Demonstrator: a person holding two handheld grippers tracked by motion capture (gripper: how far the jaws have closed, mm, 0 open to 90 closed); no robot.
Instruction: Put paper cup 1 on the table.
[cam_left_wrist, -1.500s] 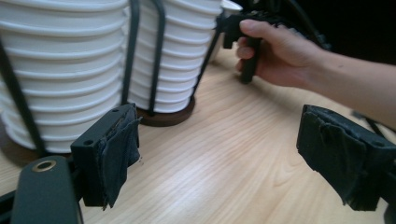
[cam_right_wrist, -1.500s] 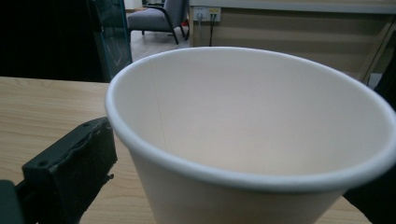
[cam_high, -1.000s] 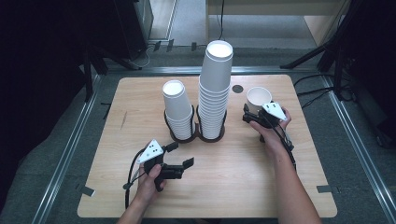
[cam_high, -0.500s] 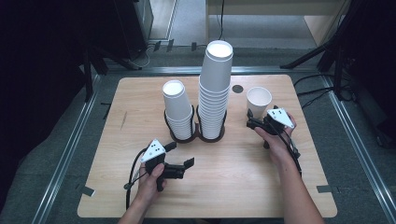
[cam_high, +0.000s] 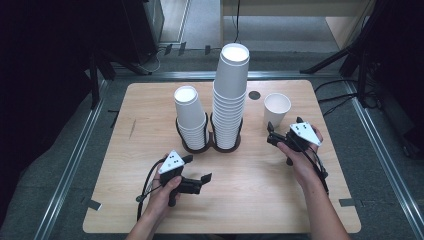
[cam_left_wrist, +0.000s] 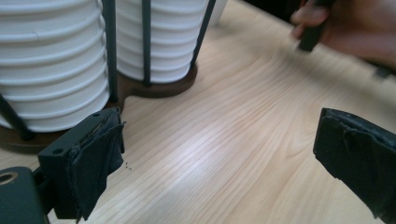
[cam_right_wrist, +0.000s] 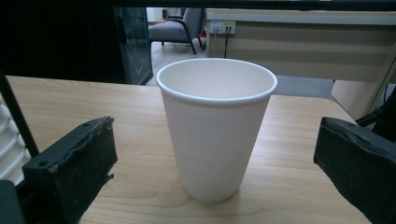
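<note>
Left tool (cam_high: 199, 181) first: it sits low over the near part of the table (cam_high: 250, 210), jaws spread wide with nothing between them, and they've just been opening up further, so that hand looks parked for now. In the left gripper view you can see its pads hanging over bare wood with the stacks just ahead. Moving right, there's a dark two-ring holder (cam_high: 209, 145) with a short stack of white paper cups (cam_high: 190, 117) in one ring and a much taller stack (cam_high: 230, 97) in the other, both upright. Right of that, a single paper cup (cam_high: 276, 109) stands on its own, mouth up, near the far right part of the table and clear of the tall stack. Right tool (cam_high: 271, 135) is just on the near side of that cup, jaws wide apart and not touching it; the right gripper view has the cup dead centre between the pads but a bit further out. My read is the lone cup has just been set down and let go. Next move probably wants one of the tools going back to a stack for another cup, pinching only the top rim so it peels off one and not two.
</note>
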